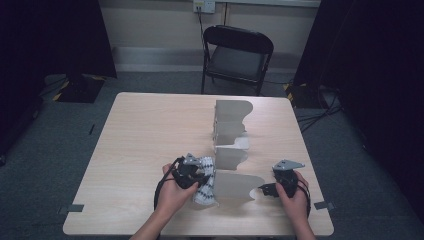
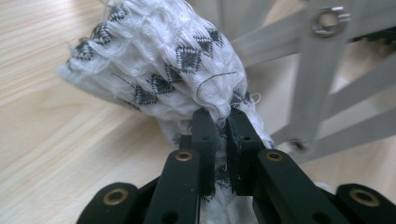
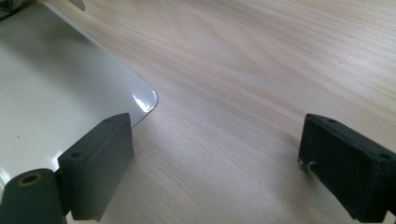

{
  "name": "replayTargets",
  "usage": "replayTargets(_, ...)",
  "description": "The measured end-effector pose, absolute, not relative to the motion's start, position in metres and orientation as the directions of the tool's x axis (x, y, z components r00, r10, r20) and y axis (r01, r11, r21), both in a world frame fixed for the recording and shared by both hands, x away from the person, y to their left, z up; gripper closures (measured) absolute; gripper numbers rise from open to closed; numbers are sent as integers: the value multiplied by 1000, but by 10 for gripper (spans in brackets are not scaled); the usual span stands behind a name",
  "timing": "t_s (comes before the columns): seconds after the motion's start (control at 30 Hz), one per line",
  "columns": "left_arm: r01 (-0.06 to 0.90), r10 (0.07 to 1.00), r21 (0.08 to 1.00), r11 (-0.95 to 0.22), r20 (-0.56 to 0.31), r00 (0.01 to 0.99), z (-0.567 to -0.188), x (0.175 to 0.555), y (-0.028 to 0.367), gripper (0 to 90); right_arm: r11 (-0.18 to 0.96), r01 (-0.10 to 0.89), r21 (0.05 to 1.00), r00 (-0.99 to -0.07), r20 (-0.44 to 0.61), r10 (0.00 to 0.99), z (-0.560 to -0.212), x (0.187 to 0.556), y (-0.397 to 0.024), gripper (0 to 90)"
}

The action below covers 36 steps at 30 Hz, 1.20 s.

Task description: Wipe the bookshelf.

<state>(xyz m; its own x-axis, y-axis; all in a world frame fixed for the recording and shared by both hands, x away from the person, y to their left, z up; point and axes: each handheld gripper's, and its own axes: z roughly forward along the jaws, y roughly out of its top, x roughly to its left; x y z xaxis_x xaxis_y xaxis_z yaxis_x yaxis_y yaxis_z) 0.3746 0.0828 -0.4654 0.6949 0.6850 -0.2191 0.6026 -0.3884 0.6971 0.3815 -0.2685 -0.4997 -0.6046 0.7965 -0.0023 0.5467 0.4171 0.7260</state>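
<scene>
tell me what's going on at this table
A person works at a wooden table with a claw in each hand. The left claw is shut on a white cloth with black diamond patterns, holding it low beside a grey folding rack of shaped panels. The right claw stands open just above the table, one jaw next to the rounded corner of the rack's near panel, gripping nothing.

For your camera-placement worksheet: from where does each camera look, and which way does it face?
High view: above the person's side, facing forward and down on the table; both forearms and hands show.
Left gripper view: on the left claw, along its jaws, shut on patterned cloth.
Right gripper view: on the right claw, jaws apart, facing tabletop.
Shared: white rack.
</scene>
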Motion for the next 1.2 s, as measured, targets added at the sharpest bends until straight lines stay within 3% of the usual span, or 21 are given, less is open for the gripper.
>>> replayTargets(0.6, 631, 792, 697, -341, -148, 592, -472, 403, 147, 806, 417, 546, 726, -604, -3, 797, -500, 381, -268, 91)
replayTargets(0.93, 586, 810, 737, -336, -92, 579, -474, 404, 165, 409, 418, 546, 726, -605, -3, 797, -500, 381, -268, 91)
replayTargets(1.2, 582, 807, 736, -346, -82, 584, -475, 399, 183, 280, 417, 546, 726, -604, -3, 797, -500, 381, -268, 91)
